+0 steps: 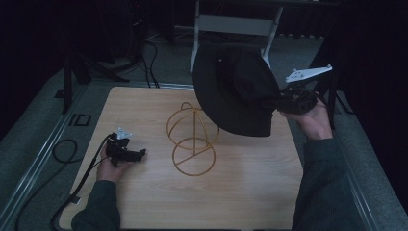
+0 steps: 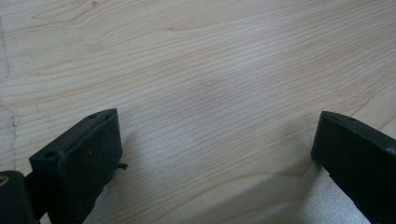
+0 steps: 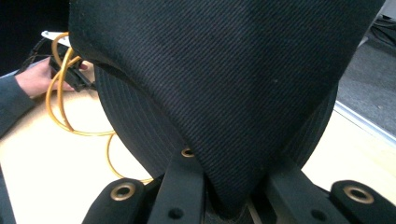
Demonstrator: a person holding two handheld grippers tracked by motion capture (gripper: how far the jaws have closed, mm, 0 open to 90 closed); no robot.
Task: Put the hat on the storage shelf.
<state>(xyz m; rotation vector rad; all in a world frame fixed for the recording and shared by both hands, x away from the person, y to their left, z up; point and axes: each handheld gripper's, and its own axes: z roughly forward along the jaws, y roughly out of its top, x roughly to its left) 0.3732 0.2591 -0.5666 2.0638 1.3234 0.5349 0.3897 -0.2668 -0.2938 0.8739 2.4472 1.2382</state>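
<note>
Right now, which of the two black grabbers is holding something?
The right gripper, raised beside the gold wire stand, is clamped on the black fabric hat. The left gripper rests open on the wooden table.

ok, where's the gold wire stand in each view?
High view: gold wire stand at table centre, left of the black hat.
Left gripper view: not in it, just wooden table between open jaws.
Right gripper view: stand at left, partly behind the hat.
Shared landmark: the wooden tabletop.

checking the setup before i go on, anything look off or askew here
Nothing looks damaged or spilled. The black hat hangs tilted in the air, pinched by the right gripper, not on the gold wire stand, which stands upright.
</note>
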